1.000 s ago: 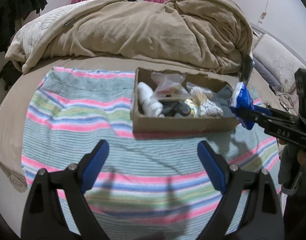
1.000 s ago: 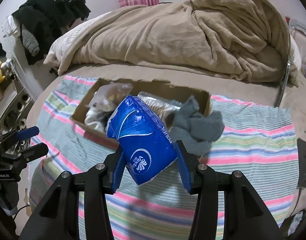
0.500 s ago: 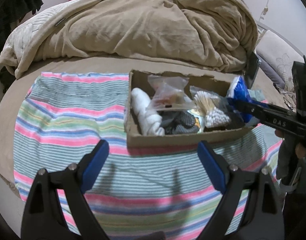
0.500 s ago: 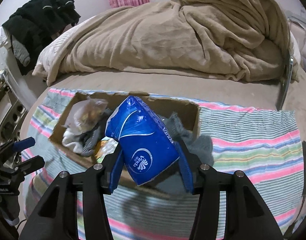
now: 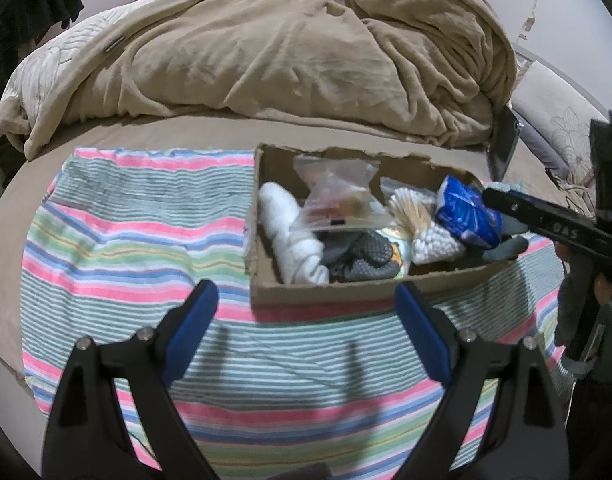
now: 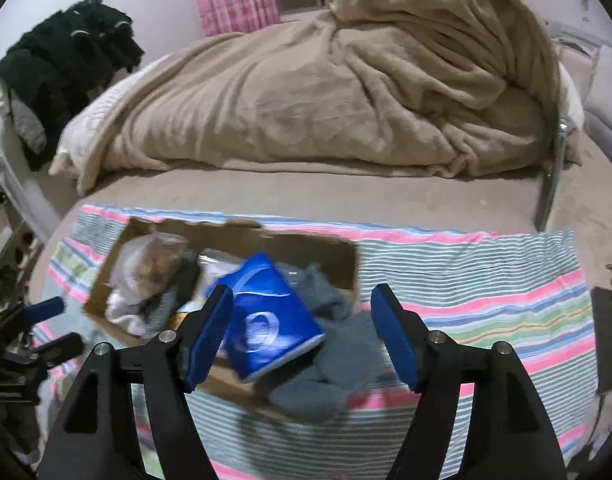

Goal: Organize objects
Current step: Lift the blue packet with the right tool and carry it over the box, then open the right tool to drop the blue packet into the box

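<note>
An open cardboard box point(image 5: 326, 294) point(image 6: 241, 232) sits on a striped cloth on the bed. It holds white socks point(image 5: 293, 236), a clear plastic bag point(image 5: 338, 196), cotton swabs point(image 5: 426, 232), dark items and a grey cloth point(image 6: 326, 352) draped over its right end. A blue tissue pack point(image 6: 265, 320) point(image 5: 464, 216) lies in the box's right part, between my right gripper's point(image 6: 299, 336) spread fingers, apart from the right pad. My right gripper is open. My left gripper point(image 5: 306, 332) is open and empty, above the cloth just in front of the box.
The striped cloth point(image 5: 137, 240) covers the near half of the bed. A bunched beige blanket point(image 5: 285, 60) lies behind the box. Dark clothes point(image 6: 65, 64) hang at the left. A dark phone point(image 6: 604, 344) lies at the cloth's right edge.
My right gripper carried the blue tissue pack over the box, then opened; the pack now rests in the box. My left gripper came slightly closer to the box.
</note>
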Demonstrator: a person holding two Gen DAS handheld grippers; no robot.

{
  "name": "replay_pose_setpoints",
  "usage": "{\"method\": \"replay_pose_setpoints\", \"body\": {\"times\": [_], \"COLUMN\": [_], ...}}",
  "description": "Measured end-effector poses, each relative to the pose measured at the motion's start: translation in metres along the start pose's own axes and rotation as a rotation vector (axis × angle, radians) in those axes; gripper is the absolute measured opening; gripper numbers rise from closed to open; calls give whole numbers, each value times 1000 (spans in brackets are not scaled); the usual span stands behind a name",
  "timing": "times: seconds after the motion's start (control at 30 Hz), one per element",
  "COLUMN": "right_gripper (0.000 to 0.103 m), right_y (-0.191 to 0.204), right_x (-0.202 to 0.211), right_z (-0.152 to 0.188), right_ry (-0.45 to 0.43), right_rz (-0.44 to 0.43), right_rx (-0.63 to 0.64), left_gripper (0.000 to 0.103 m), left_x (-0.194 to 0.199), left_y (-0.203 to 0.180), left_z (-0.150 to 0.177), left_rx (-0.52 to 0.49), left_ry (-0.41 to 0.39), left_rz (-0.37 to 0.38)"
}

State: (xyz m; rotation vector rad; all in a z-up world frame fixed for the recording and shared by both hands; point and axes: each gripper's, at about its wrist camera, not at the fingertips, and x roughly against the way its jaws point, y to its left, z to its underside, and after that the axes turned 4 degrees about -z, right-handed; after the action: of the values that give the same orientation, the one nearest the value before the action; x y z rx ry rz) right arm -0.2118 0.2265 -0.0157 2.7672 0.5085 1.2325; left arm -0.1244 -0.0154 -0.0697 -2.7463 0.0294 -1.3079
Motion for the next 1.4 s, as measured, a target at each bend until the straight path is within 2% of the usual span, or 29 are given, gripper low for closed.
{"method": "replay_pose_setpoints", "body": {"times": [0.13, 0.43, 0.8, 1.4], "right_gripper": [74, 80, 81, 81], "right_y": [-9, -17, 2, 55], "right_x": [-18, -34, 1, 54], "right_z": [7, 15, 19, 52], "right_ry": [47, 56, 28, 23], "right_rz": [19, 41, 17, -30], "right_rx": [-14, -29, -34, 38], "left_gripper": [91, 91, 91, 91], "left_x": [-4, -4, 28, 80], "left_y": [1, 0, 1, -1], "left_z": [0, 2, 11, 37], "left_rx": [1, 6, 12, 33], "left_ry": [8, 14, -21, -59], "left_rz": [-2, -4, -5, 7]}}
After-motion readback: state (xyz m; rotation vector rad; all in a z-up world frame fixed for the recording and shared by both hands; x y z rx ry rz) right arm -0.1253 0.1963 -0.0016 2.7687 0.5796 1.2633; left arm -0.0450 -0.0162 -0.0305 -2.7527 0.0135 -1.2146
